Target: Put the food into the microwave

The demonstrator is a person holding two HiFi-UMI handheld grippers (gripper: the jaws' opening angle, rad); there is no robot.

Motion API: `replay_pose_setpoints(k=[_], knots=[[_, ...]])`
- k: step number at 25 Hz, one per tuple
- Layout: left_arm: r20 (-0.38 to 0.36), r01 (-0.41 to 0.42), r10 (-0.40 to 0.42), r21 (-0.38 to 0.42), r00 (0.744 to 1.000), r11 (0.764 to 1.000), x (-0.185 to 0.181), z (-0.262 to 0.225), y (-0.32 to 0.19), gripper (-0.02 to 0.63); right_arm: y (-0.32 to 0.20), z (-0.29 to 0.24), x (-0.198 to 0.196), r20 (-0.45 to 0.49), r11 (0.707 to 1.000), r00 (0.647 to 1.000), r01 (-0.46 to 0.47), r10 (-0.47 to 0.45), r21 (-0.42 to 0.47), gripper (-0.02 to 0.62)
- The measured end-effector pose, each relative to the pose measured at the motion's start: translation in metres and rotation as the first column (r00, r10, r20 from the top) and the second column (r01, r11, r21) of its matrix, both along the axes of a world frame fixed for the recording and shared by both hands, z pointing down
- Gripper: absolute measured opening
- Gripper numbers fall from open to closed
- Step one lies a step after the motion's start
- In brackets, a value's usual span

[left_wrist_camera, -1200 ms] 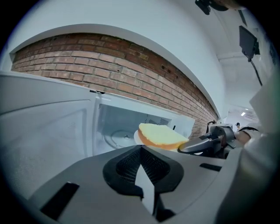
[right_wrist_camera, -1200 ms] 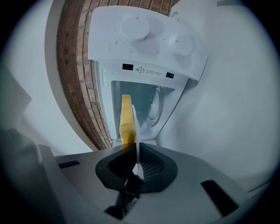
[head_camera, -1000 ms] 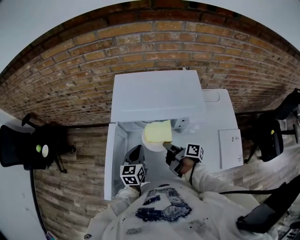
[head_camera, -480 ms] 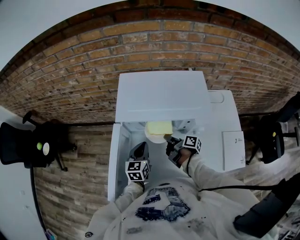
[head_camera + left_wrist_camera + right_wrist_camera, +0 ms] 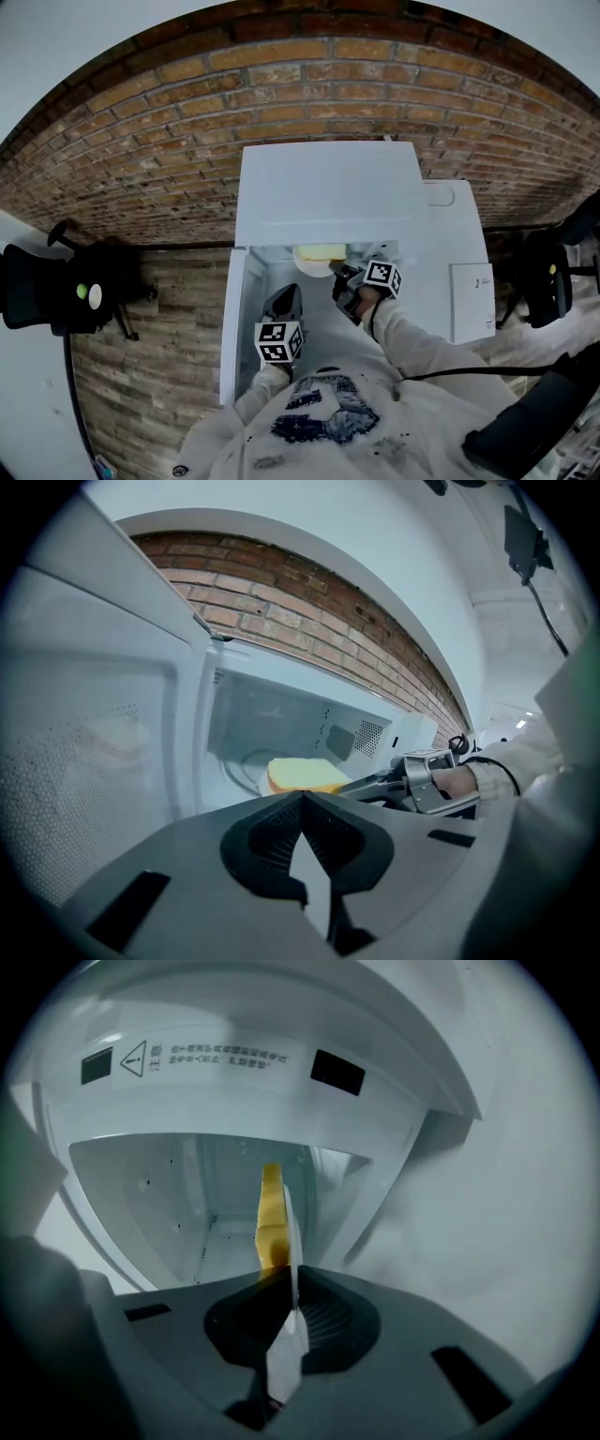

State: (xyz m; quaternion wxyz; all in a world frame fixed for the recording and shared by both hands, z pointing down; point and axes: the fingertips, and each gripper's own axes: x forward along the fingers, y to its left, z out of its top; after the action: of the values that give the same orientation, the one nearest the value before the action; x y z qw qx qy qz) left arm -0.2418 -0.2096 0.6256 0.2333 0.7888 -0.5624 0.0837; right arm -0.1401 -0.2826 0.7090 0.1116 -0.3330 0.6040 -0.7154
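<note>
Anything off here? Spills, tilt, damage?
Nothing stands out. The right tool grips the plate by its rim, level, yellow food flat on it, partway into the open microwave. No spill or damage visible.

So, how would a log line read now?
right gripper: shut on plate of food | plate: partly inside microwave | left gripper: shut, empty

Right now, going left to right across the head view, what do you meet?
Black chair → microwave door → left gripper → right gripper, gripping the plate → paper → second chair.
</note>
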Motion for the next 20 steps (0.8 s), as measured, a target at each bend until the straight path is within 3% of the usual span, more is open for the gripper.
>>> replay_pose_setpoints(k=[13, 20], knots=[[-0.003, -0.006, 0.006, -0.017, 1.000, 1.000, -0.001, 0.005, -0.004, 0.008, -0.016, 0.010, -0.005, 0.002, 0.999, 0.999, -0.038, 0.038, -0.013, 0.023], [-0.004, -0.019, 0.019, -0.025, 1.000, 1.000, 0.001, 0.007, -0.004, 0.008, -0.024, 0.014, -0.003, 0.013, 0.995, 0.995, -0.101, 0.101, -0.019, 0.025]])
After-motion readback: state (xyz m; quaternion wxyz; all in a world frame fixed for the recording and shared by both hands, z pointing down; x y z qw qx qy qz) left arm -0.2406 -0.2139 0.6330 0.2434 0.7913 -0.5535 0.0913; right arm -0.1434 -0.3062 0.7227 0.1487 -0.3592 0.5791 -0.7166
